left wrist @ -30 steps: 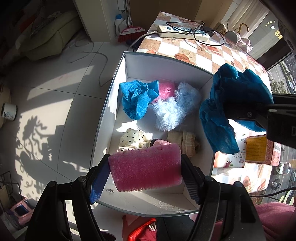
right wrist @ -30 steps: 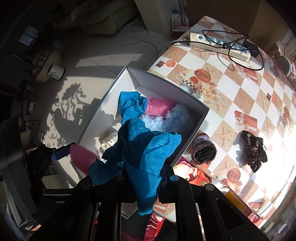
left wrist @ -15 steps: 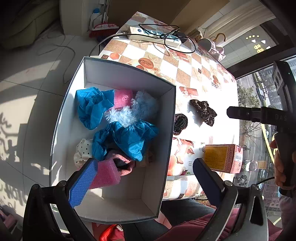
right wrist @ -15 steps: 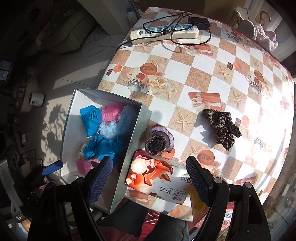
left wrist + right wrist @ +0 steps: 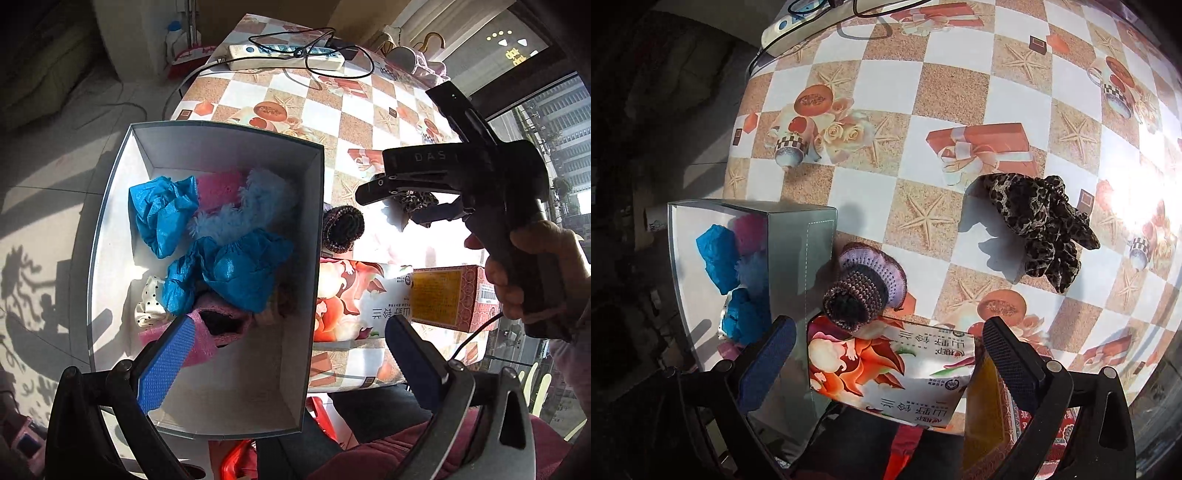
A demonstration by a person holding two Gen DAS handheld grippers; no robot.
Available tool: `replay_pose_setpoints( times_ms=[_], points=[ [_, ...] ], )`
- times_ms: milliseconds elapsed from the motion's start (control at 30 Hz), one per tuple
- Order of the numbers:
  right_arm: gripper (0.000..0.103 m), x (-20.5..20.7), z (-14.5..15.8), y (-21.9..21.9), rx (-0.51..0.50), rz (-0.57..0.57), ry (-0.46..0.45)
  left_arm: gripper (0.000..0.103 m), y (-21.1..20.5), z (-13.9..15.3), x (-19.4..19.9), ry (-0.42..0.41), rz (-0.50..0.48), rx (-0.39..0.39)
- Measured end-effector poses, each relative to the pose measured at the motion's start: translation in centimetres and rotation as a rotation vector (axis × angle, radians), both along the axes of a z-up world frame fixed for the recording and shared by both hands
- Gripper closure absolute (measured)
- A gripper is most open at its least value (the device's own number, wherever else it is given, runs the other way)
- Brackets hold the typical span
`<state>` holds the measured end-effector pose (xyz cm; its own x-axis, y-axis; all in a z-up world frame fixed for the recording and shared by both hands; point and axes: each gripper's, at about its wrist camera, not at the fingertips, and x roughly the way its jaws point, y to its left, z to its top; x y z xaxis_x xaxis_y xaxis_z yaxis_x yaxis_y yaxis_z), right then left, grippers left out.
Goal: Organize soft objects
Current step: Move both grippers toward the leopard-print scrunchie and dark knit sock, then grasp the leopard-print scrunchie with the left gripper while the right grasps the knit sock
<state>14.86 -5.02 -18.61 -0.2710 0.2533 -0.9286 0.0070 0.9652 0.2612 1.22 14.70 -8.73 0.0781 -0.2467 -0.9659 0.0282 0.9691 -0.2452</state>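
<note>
Both sets of jaws stand wide and empty, the right gripper [image 5: 886, 350] having just spread them, poised above the knitted roll [image 5: 862, 290] lying on the surface just beside the white box [image 5: 314, 258], the leopard scrunchie [image 5: 1039, 225] further off. Best to drop straight over the roll and close gently across its middle, clear of the box wall; left gripper [image 5: 291, 354] points steeply down over the box
</note>
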Motion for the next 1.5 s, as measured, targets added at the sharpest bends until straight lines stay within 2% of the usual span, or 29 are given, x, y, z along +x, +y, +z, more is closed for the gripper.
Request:
replay_pose_setpoints(
  times_ms=[67,200,233,267,300,433,600,733,833,967,1067,1167,1300,1400,1500],
  points=[
    [0.002,-0.1,-2.2,0.0,0.007,-0.046,0.045,0.0,0.0,-0.1,-0.5,0.015,-0.008,0.018],
    [0.026,-0.5,-5.7,-0.1,0.085,-0.156,0.14,0.0,-0.1,-0.2,-1.3,0.03,-0.031,0.065],
    [0.033,-0.7,-6.3,-0.1,0.096,-0.169,0.152,0.0,-0.1,-0.2,-1.4,0.033,-0.036,0.071],
    [0.057,-0.9,-6.7,0.0,0.121,-0.181,0.167,0.0,-0.2,-0.2,-1.3,0.032,-0.041,0.079],
    [0.065,-1.1,-6.8,0.0,0.137,-0.195,0.18,0.0,-0.2,-0.1,-1.3,0.028,-0.045,0.085],
    [0.066,-1.4,-4.0,-1.1,0.172,-0.215,0.102,0.0,-0.6,0.4,-0.3,0.004,-0.058,0.083],
    [0.066,-2.0,3.2,-6.6,0.232,-0.342,-0.074,0.0,-2.6,1.6,3.6,-0.031,-0.085,0.021],
    [0.066,-3.3,7.5,-13.3,0.246,-0.514,-0.172,0.0,-7.4,1.6,7.8,-0.051,-0.188,0.011],
    [0.066,-4.3,9.4,-18.8,0.24,-0.634,-0.218,0.0,-12.7,0.1,10.6,-0.032,-0.291,0.025],
    [0.066,-6.4,10.0,-23.7,0.184,-0.716,-0.256,0.0,-20.3,-4.1,13.5,0.038,-0.402,0.03],
    [0.066,-8.1,10.1,-25.8,0.074,-0.687,-0.294,0.0,-24.8,-8.3,15.2,0.09,-0.444,0.068],
    [0.066,-9.6,9.7,-27.4,-0.009,-0.64,-0.314,0.0,-28.1,-11.5,16.1,0.096,-0.482,0.13],
    [0.066,-11.2,8.2,-28.3,-0.038,-0.604,-0.304,0.0,-30.8,-14.8,16.3,0.084,-0.537,0.216],
    [0.066,-11.7,7.1,-28.3,-0.044,-0.573,-0.289,0.0,-31.1,-17.1,16.3,0.107,-0.539,0.323],
    [0.066,-11.9,6.8,-28.0,-0.044,-0.544,-0.289,0.002,-30.7,-18.3,16.4,0.145,-0.521,0.32]
  ],
)
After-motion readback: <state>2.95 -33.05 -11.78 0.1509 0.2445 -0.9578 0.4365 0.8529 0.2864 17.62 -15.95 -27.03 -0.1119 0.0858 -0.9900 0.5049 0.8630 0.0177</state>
